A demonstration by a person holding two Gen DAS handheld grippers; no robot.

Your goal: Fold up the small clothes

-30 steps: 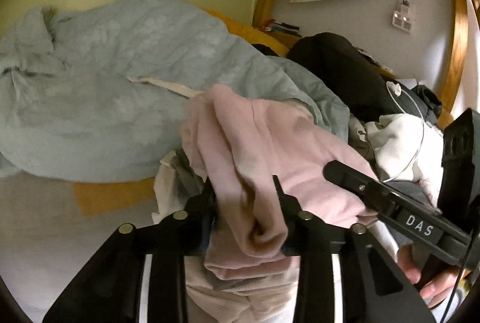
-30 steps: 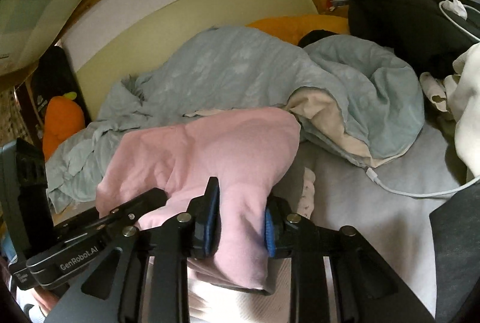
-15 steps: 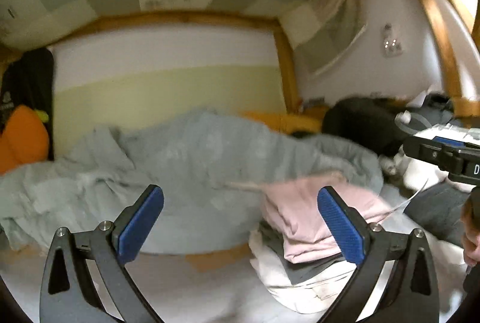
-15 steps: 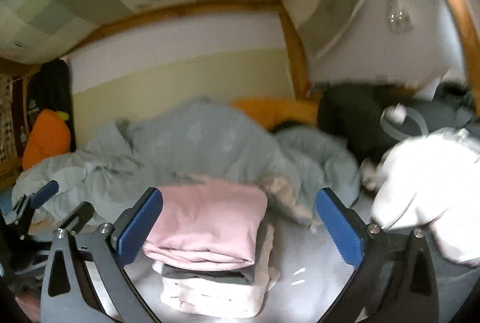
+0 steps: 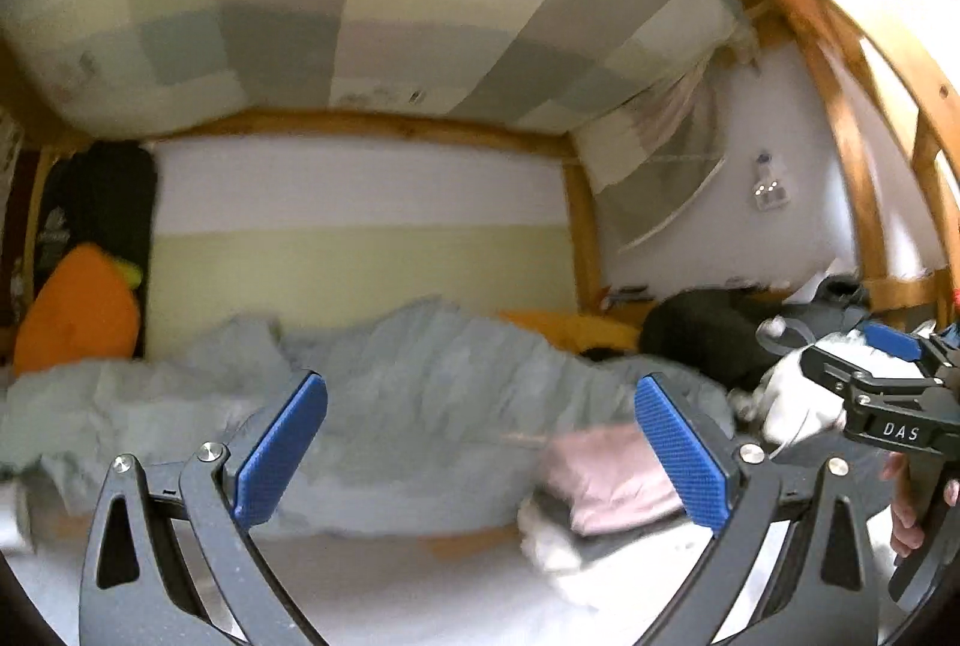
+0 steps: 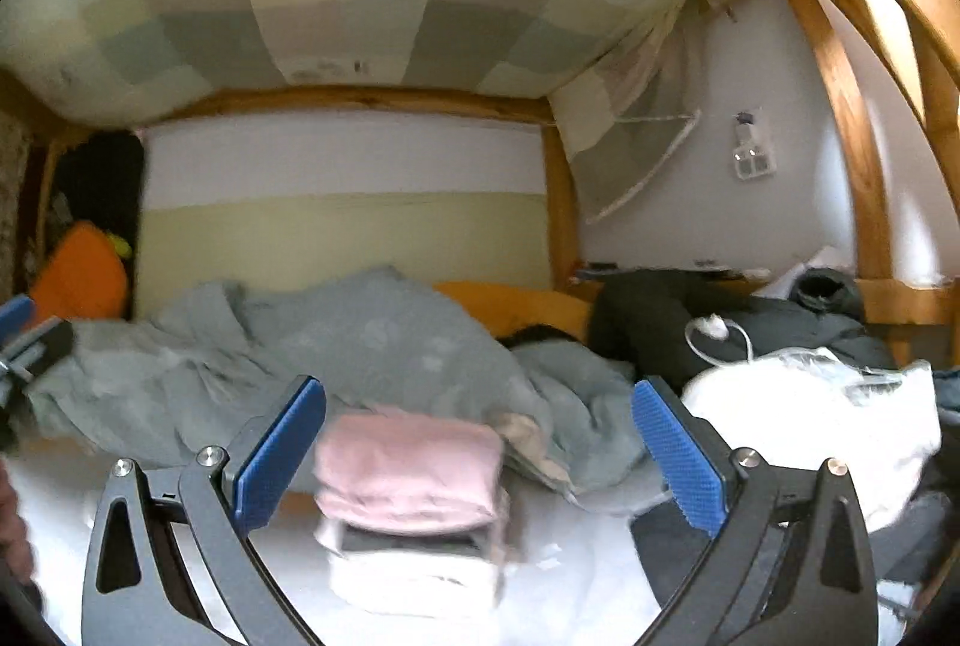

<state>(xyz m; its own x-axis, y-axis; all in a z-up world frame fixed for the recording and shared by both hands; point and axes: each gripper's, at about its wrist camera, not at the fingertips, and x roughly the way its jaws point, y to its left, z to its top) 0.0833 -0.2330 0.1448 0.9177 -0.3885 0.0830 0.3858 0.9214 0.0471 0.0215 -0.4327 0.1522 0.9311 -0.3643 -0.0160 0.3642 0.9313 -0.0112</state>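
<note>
The left gripper point(image 5: 480, 457) and right gripper point(image 6: 478, 451) are both standing with jaws spread apart and holding nothing, having just opened, while the folded pink garment point(image 6: 411, 466) is lying atop the stack of folded clothes point(image 6: 414, 565) on the bed point(image 6: 570, 586).

Soft, dim indoor light, brighter at the upper right. Both views show motion blur on the bed point(image 6: 420, 586). Fisheye distortion bends the wooden frame point(image 6: 840, 105); corners are black.
</note>
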